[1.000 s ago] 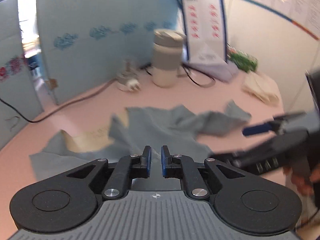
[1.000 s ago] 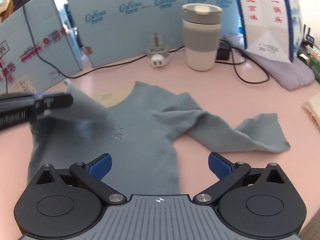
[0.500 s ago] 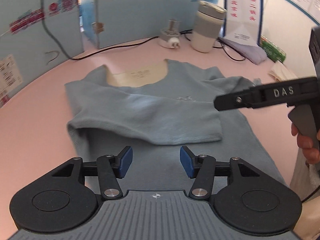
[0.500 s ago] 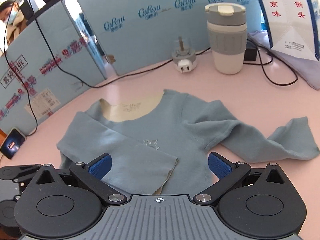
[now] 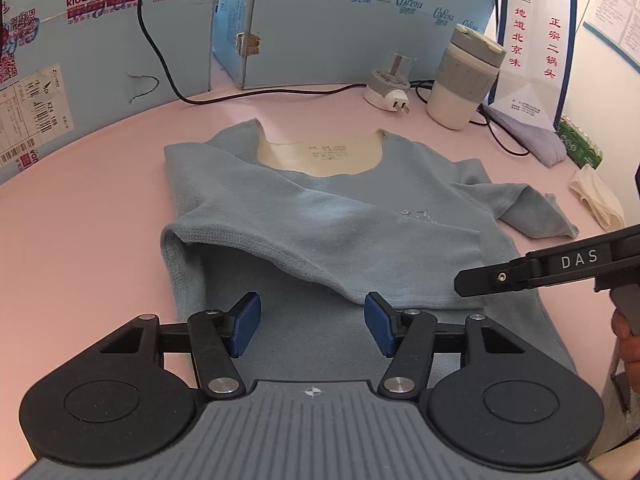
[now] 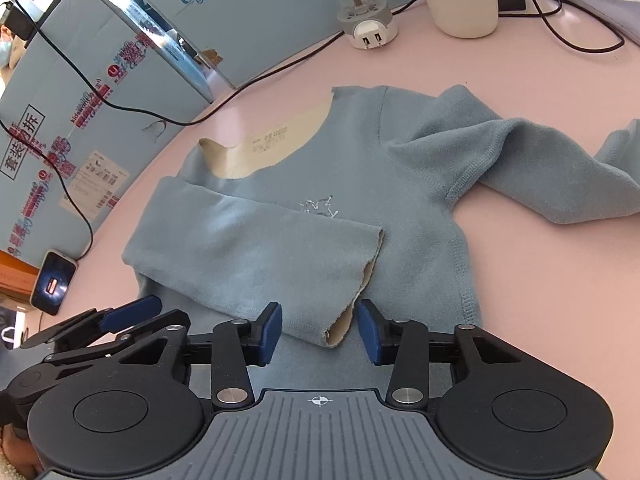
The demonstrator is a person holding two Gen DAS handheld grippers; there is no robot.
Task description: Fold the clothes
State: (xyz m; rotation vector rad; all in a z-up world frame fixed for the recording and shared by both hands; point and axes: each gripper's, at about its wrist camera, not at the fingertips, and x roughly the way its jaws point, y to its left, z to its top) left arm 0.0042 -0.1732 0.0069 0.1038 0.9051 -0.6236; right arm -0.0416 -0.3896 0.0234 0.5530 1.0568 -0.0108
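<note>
A blue-grey long-sleeved top point(image 5: 360, 216) lies flat on the pink table point(image 5: 80, 220), neck away from me. Its left sleeve point(image 6: 248, 256) is folded across the chest, cuff near the lower middle. The other sleeve point(image 6: 532, 152) lies spread out to the right. My left gripper point(image 5: 312, 326) is open and empty, low over the top's lower part. My right gripper point(image 6: 319, 330) is open and empty, its fingers either side of the folded sleeve's cuff point(image 6: 352, 312). It shows from the side in the left wrist view point(image 5: 472, 280).
At the back stand blue cardboard boxes point(image 5: 320, 28), a white plug adapter point(image 5: 390, 88), a lidded cup point(image 5: 464, 80) and black cables point(image 5: 168, 80). Folded cloths point(image 5: 596, 196) lie at the right. A phone point(image 6: 54, 282) lies at the table's left edge.
My left gripper let go of the left sleeve, now folded across the chest, and opened. My right gripper has come down close to the cuff and its fingers stand closer together.
</note>
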